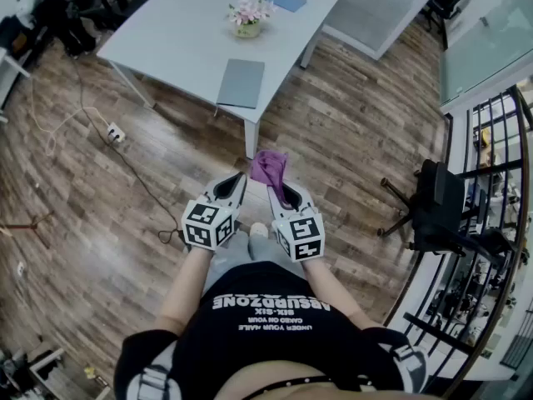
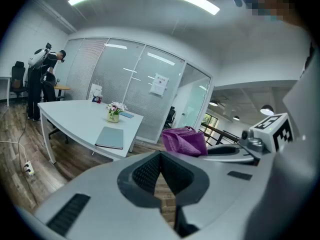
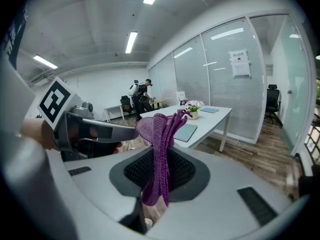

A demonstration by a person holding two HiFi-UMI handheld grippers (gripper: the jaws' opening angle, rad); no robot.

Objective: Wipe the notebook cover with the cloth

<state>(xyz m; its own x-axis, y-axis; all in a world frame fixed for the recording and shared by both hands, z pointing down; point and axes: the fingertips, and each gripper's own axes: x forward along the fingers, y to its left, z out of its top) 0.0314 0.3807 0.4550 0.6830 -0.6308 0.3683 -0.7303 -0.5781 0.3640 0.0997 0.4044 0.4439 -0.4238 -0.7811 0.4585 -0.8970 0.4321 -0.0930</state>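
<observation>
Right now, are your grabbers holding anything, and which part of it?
The right gripper is shut on the purple cloth, pinching a bunched fold, and cloth sticks out past the jaws on both sides. The left gripper has its jaws together and holds nothing.

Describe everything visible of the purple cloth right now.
The cloth is purple, a soft knitted-looking fabric, bunched into folds. The right gripper is shut on it: the jaws pinch its middle, a crumpled bunch stands past the tips and a shorter tail hangs behind. It is held in air over the wooden floor, short of the table, touching nothing else.
</observation>
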